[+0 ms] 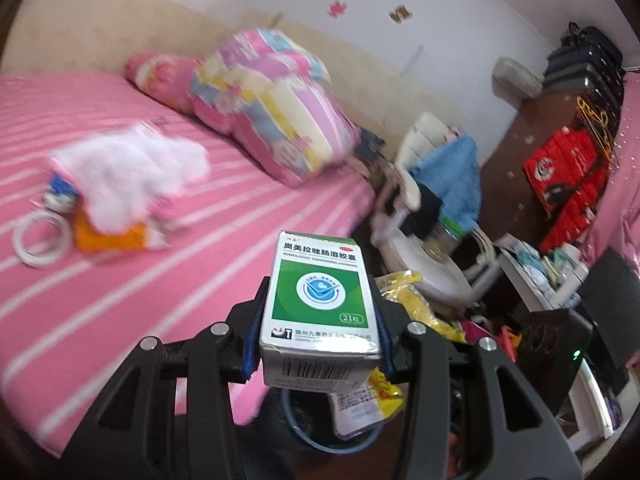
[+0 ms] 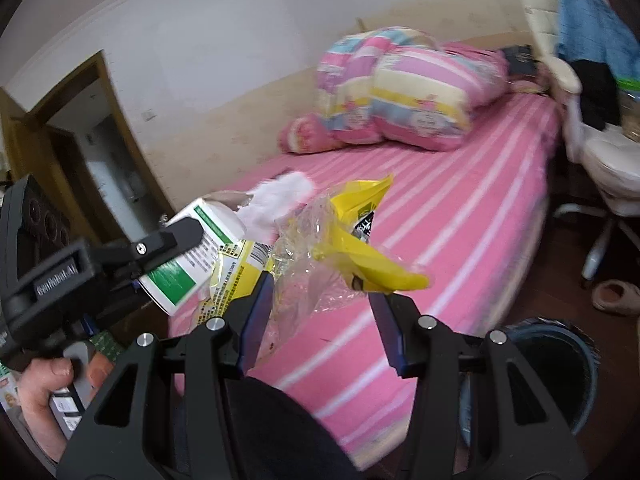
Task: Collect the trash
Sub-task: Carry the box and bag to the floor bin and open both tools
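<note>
- My left gripper [image 1: 320, 320] is clamped on a green-and-white cardboard medicine box [image 1: 320, 304], its blue pads pressed against both long sides; the box is off the bed and up in the air.
- My right gripper [image 2: 320, 300] carries a crumpled yellow-and-clear plastic wrapper [image 2: 344, 248]; the plastic bunches against the left pad, but I cannot tell whether the right pad touches it, so how firm the grip is stays unclear.
- Two pieces are collected, I judge, and neither is binned yet: the dark round waste bin with a blue rim [image 2: 552, 376] stands on the floor just beside the bed's edge, below my right gripper.
- Left on the pink striped bedsheet [image 1: 120, 280]: a white crumpled tissue heap [image 1: 132, 172] over an orange packet [image 1: 108, 236], with a coiled white cable [image 1: 40, 240] beside them, which may not be trash.
- A pastel patchwork quilt bundle [image 2: 408, 96] lies well apart near the wall.
- The white office chair draped with clothes [image 2: 592, 128] crowds the floor near the bin; nothing blocks its mouth.
</note>
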